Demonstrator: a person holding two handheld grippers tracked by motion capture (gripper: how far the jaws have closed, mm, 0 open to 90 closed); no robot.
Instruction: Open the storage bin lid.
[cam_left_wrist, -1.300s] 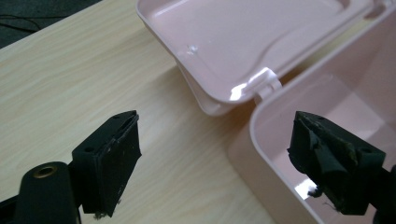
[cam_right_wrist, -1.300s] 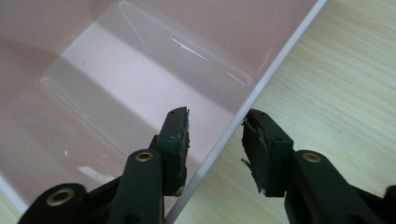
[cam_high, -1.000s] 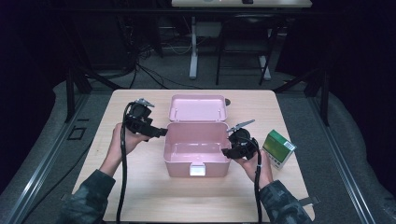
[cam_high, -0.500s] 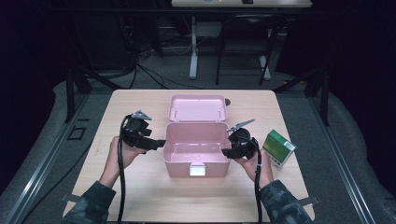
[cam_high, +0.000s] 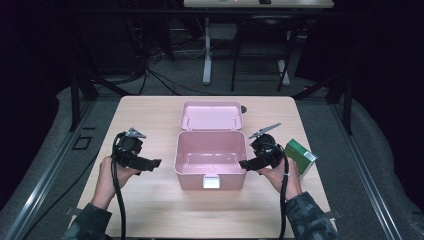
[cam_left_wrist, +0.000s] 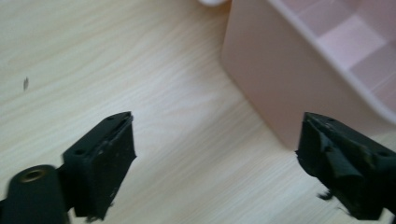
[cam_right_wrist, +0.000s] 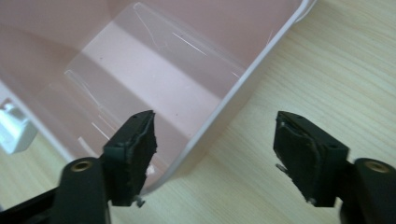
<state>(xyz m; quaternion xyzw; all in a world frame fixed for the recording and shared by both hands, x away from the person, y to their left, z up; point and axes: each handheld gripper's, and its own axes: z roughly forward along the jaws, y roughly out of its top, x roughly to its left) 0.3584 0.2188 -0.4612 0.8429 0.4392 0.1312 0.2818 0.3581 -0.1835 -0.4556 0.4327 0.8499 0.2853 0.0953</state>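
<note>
The pink box (cam_high: 211, 161) is parked mid-table (cam_high: 150, 210), lid (cam_high: 212, 115) flipped back toward the far edge, white latch (cam_high: 211, 182) faced at the person. Its long axis is laid left to right.

The left gripper (cam_high: 156, 163) is held just off the box's left wall, jaws spread, having just been opening, nothing between them. In the left gripper view (cam_left_wrist: 215, 154) bare wood is seen in the gap, the box wall at the right.

The right gripper (cam_high: 243, 163) is also spread, just been opening, set over the right rim; in the right gripper view (cam_right_wrist: 215, 154) that rim is seen between the jaws, unpinched, plus the bare inside.

A green carton (cam_high: 300, 156) is left near the right edge; open wood is found up front.
</note>
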